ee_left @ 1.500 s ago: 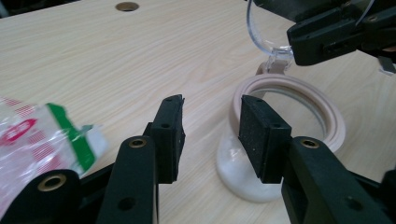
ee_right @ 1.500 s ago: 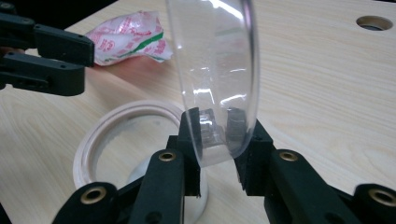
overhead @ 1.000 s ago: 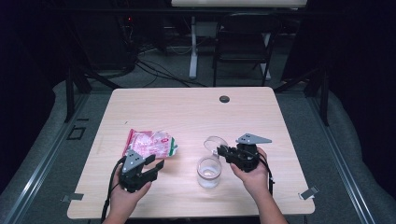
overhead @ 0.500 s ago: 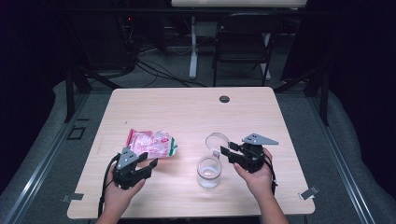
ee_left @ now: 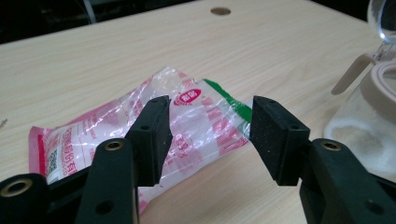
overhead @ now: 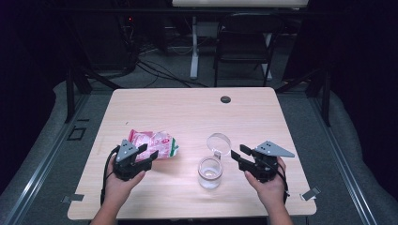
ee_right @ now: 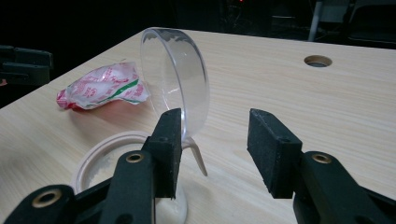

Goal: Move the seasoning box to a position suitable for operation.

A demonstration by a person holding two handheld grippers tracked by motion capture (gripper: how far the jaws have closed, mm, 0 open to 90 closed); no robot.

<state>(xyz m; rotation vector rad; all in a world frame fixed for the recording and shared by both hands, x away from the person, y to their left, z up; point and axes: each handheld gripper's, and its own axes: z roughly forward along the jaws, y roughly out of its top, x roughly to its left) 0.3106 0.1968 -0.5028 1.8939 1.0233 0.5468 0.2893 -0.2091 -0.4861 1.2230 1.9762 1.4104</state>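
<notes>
Crinkled pink-and-clear packet point(ee_left: 154, 128) with green corner, clear jar point(overhead: 210, 172) with lid flipped up, both tools point(ee_left: 208, 135) point(ee_right: 215, 147) gaping, empty

Wooden table point(overhead: 187, 112): packet point(overhead: 155, 143), open jar point(overhead: 210, 171).

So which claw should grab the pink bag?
Probably the left claw. It is open and already right at the pink bag, with the bag just past its tips. The right claw sits across the table beside the jar.
</notes>
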